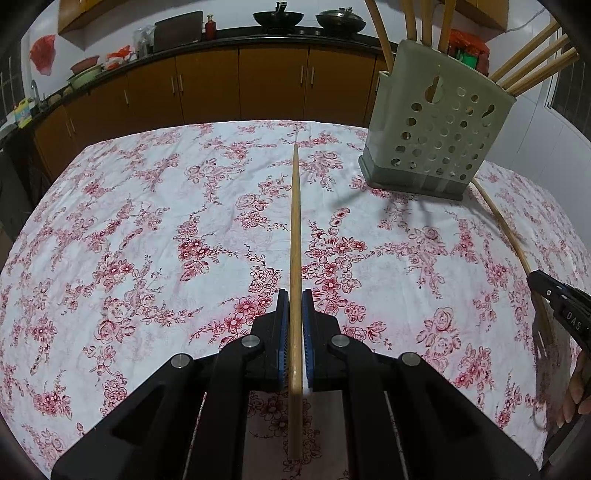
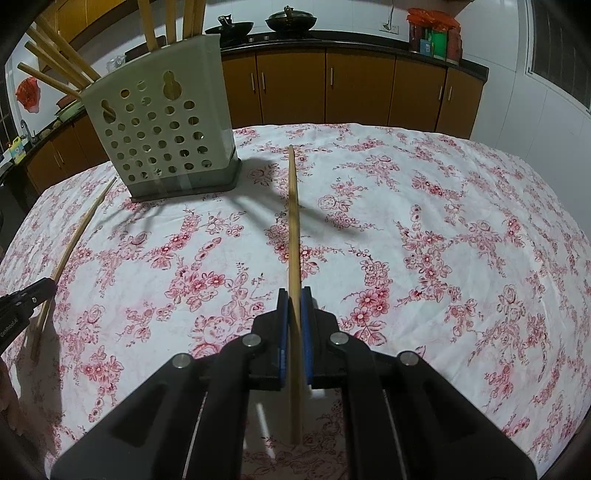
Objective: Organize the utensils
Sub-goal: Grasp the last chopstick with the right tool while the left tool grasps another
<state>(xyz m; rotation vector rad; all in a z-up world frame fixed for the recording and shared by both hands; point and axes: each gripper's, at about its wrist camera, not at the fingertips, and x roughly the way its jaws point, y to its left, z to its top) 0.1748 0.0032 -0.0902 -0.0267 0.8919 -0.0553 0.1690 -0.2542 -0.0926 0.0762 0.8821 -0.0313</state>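
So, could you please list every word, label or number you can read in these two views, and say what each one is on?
"DAS" on the right gripper, seen at the edge of the left wrist view.
"GenRobot.AI" on the left gripper, seen at the edge of the right wrist view.
The packages on the far counter carry print that is too small and blurred to read.
The chopstick holder has no text, only holes.

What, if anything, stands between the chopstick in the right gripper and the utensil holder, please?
Nothing visible: only bare floral tablecloth lies between the chopstick in the right gripper and the holder.
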